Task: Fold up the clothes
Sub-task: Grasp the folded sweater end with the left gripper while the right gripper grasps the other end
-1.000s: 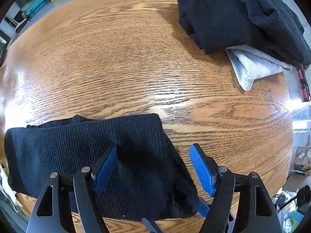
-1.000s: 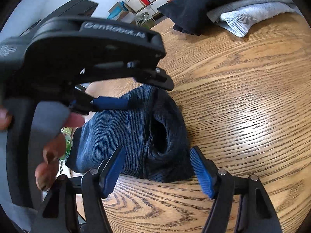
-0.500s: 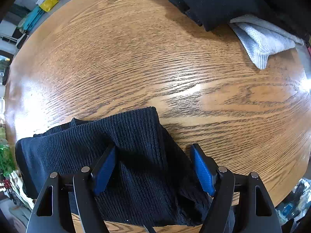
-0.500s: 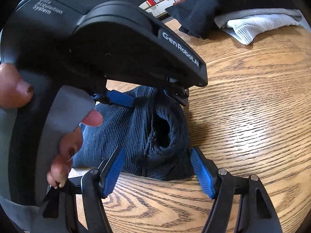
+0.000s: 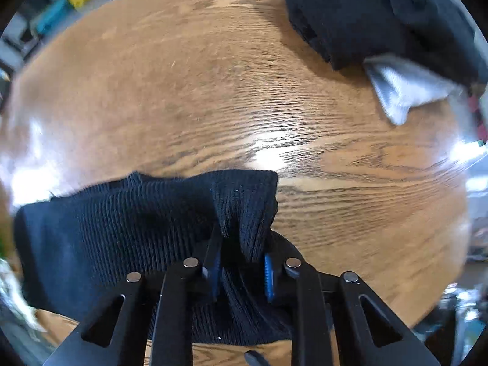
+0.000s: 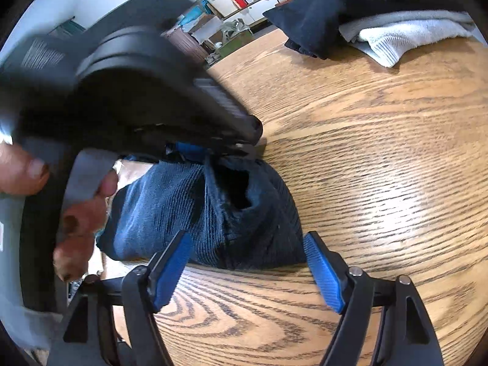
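Note:
A folded dark navy ribbed garment [image 5: 122, 231] lies at the near edge of the round wooden table [image 5: 213, 91]. My left gripper [image 5: 241, 270] is shut on a bunched fold at the garment's right end. From the right wrist view the same garment [image 6: 189, 210] lies just ahead of my right gripper [image 6: 247, 265], which is open, its blue pads at either side of the near end without touching. The left gripper's black body [image 6: 128, 97], held by a person's hand [image 6: 27, 167], looms over the garment and pinches its top [image 6: 207, 155].
A pile of dark clothes [image 5: 366, 9] with a light grey knit piece [image 5: 399, 88] under it sits at the table's far right, also in the right wrist view [image 6: 396, 36]. Bare wood lies between the pile and the garment. Shelves and boxes [image 6: 231, 0] stand beyond the table.
My left gripper has gone from open to shut, pinching up a fold of the garment's right end. The right gripper stays open in about the same place.

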Motion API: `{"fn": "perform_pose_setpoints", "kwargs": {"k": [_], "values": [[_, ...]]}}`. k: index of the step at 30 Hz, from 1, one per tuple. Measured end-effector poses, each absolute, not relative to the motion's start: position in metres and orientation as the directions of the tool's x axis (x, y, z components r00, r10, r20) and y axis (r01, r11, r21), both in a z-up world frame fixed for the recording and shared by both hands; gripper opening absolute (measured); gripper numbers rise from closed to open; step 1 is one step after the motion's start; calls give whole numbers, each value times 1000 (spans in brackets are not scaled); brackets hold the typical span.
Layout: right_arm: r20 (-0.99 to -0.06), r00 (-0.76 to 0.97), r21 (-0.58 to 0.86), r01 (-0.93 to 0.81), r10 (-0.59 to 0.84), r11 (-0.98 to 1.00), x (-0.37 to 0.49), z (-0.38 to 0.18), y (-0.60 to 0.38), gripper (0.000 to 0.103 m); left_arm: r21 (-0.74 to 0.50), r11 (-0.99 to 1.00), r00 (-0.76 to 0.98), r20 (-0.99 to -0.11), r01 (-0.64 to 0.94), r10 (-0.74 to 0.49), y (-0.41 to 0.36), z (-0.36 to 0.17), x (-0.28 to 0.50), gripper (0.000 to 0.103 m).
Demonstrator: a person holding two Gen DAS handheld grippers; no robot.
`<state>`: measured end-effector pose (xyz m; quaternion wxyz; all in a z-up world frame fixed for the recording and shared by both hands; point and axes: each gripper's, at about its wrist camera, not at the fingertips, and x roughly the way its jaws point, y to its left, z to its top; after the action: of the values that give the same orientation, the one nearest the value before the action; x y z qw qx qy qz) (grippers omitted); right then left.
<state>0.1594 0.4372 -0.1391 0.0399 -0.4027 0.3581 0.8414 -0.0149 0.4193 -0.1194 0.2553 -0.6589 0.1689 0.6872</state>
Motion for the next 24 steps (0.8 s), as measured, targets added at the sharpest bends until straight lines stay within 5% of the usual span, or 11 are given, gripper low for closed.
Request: {"fn": "perform_pose_setpoints", "kwargs": {"k": [7,20,22,24], "values": [[-738,-651,503,-356,-177,-788,157,-135,423,84,-344,-815,129,-938,-467,322,382,-113,-27,19],[-715,-662,534,-309,-225,-787,151,-131,399,83,-524,-762,199,-851,-380,485,357,-109,-35,19],[-706,-669,547,-307,-232,-779,153,-131,391,58,-573,-739,195,-818,-354,541,343,-102,-33,19],[-716,-657,546,-320,-234,-774,150,-134,389,45,-621,-711,189,-781,-329,595,328,-95,-32,25]]}}
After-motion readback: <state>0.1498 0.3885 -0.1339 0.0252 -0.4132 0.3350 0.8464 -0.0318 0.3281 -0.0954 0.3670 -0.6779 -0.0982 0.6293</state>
